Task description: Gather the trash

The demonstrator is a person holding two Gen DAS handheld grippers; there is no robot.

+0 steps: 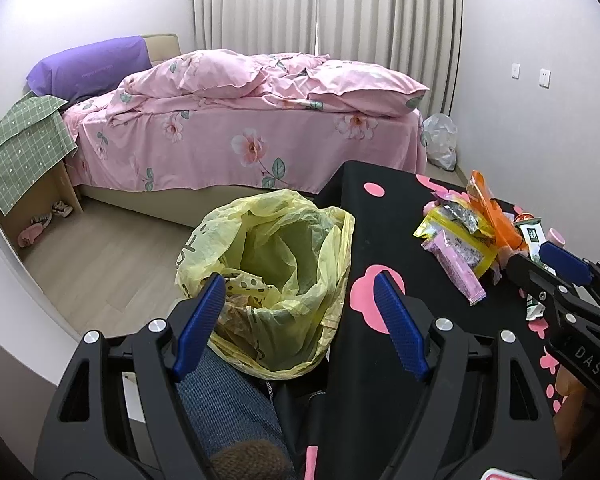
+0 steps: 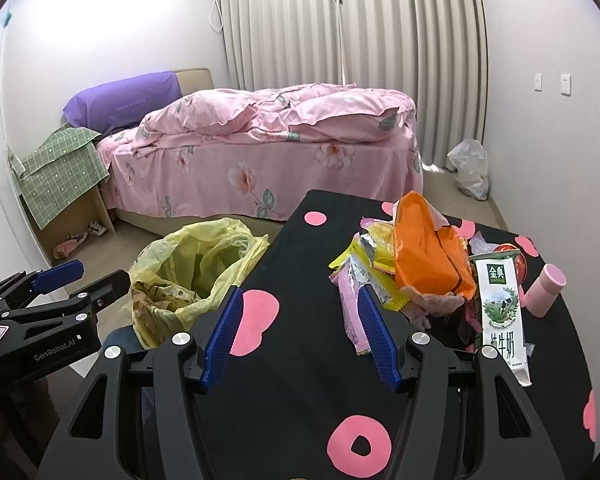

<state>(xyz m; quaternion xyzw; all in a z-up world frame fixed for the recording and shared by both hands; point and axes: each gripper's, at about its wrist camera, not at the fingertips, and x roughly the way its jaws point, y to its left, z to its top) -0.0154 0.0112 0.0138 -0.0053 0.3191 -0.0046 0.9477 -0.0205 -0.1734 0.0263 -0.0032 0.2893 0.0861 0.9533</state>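
Blue ribbed pads line both tools: the left gripper hangs spread and empty over the near rim of the yellow bag, which sits just left of the black table and holds crumpled spotted wrappers at the bottom, hard to make out. The right gripper, also spread and holding nothing, hovers low over the table, pointing at the trash pile on its right part, where 1 milk carton stands upright and 1 pink cup lies tilted, partly cut off.
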